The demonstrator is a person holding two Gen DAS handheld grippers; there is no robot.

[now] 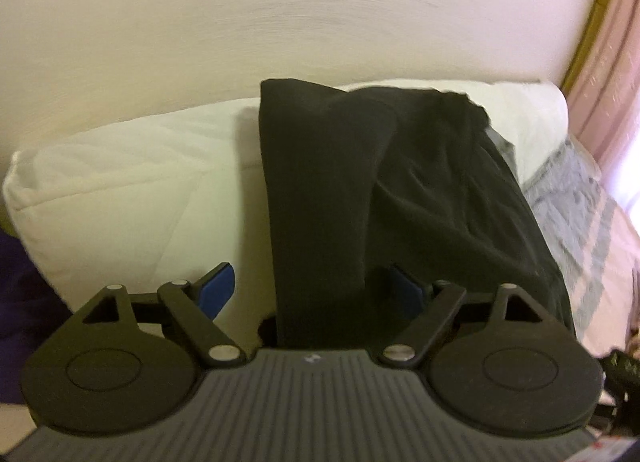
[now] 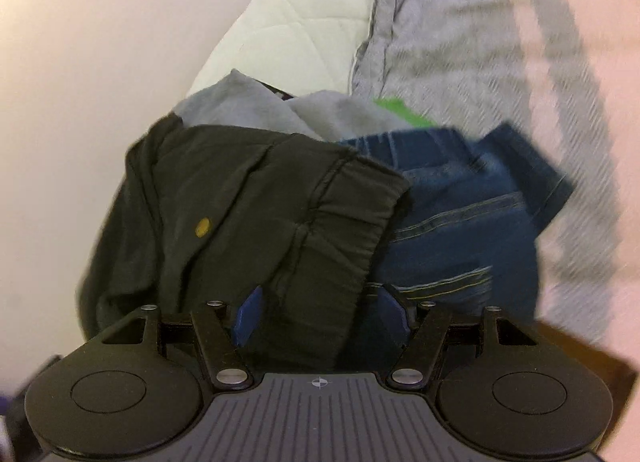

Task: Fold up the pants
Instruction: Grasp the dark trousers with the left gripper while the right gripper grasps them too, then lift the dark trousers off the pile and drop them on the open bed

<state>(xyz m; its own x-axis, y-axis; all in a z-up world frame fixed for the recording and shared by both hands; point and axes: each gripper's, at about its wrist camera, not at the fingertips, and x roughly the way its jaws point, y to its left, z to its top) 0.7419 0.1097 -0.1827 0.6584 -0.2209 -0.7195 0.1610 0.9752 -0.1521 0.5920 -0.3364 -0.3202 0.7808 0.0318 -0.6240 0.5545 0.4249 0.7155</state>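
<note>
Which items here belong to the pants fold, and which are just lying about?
Job: black pants, left gripper, right gripper.
Lying about: blue jeans, grey garment, green cloth, white pillow, grey patterned bedspread.

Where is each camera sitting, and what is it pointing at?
Left wrist view: sits on the left gripper, looking forward and down over a long black cloth trouser leg towards a white quilted pillow and cream wall; only its blue-padded fingers show.
Right wrist view: sits on the right gripper, looking down at the dark pants' gathered waistband beside blue denim jeans; only its fingers show.
Shared: the pillow, the striped grey bedspread, probably the same dark pants.
</note>
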